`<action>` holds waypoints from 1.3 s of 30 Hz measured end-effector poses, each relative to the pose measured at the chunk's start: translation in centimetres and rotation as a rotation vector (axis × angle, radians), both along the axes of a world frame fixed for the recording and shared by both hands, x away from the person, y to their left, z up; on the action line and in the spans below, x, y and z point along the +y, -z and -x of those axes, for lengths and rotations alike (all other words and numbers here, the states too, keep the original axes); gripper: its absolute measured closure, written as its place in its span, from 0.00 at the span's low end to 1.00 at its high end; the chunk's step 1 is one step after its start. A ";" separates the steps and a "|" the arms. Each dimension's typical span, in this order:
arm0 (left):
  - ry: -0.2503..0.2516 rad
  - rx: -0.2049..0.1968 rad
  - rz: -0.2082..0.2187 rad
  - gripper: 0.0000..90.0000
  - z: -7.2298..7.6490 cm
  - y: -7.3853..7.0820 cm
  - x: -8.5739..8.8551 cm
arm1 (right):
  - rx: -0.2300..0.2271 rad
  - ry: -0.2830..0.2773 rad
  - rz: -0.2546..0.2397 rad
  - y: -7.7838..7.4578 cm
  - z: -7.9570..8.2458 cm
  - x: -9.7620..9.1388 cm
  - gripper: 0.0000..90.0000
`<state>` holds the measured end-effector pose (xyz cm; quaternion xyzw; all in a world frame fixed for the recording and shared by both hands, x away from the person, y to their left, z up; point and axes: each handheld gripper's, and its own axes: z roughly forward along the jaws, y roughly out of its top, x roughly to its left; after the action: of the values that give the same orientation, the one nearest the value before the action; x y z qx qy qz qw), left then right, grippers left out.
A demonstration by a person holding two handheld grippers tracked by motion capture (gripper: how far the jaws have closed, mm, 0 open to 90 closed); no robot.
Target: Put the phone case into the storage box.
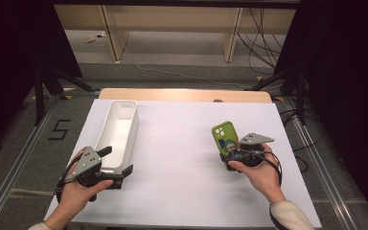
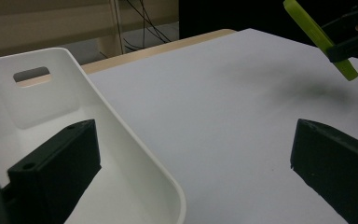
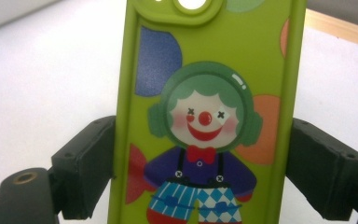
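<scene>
High view: right gripper [image 1: 236,154] pinching green phone case [image 1: 225,136] above table [image 1: 182,158], well apart from white bin [image 1: 120,132].

Left gripper view: left gripper [image 2: 193,158] spread, straddling bin rim.

Right gripper view: case clamped by its edges. Pickup looks done, drop-off into bin probably left.

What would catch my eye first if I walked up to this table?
The bright green phone case with a cartoon clown on it, clamped by its two long edges in the jaws of the right gripper above the white table. Next, the long white bin on the left, whose near corner the open left gripper straddles.
</scene>
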<state>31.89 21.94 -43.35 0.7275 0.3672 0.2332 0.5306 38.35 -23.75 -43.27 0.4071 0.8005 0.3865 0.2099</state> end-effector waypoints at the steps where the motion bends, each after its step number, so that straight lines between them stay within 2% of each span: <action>1: 0.001 0.000 0.000 0.01 0.0 0.0 0.0 | -0.009 0.000 -0.010 0.0 0.1 0.0 0.18; 3: 0.002 -0.002 0.001 0.01 0.1 -0.1 -0.1 | -0.020 0.000 -0.021 0.1 0.3 0.0 0.18; 4: -0.017 0.032 0.026 0.01 0.4 -0.1 -0.4 | -0.027 -0.002 -0.022 0.2 0.4 0.1 0.18; 5: 0.002 -0.008 0.001 0.01 0.1 -0.3 -0.3 | -0.031 -0.001 -0.024 0.2 0.5 0.1 0.18; 11: -0.003 -0.010 -0.001 0.04 0.2 -1.3 -1.3 | -0.067 -0.001 -0.056 0.0 1.1 0.8 0.18; 17: 0.029 0.006 0.004 0.05 -0.1 -2.4 -2.8 | -0.100 0.001 -0.085 -0.2 1.6 1.5 0.18; 26: 0.093 0.010 0.035 0.07 -1.3 -3.7 -6.6 | -0.117 -0.003 -0.097 -0.3 2.1 2.2 0.18; 32: 0.137 0.024 0.049 0.09 -1.9 -4.1 -9.4 | -0.127 -0.009 -0.098 -0.5 2.3 2.8 0.18; 39: 0.173 0.030 0.048 0.15 -2.9 -4.5 -12.2 | -0.136 -0.014 -0.102 -0.5 2.4 3.5 0.18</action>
<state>34.80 9.72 -38.84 0.7470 0.3164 0.1668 0.5604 35.91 -20.26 -42.77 0.3844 0.7666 0.4548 0.2401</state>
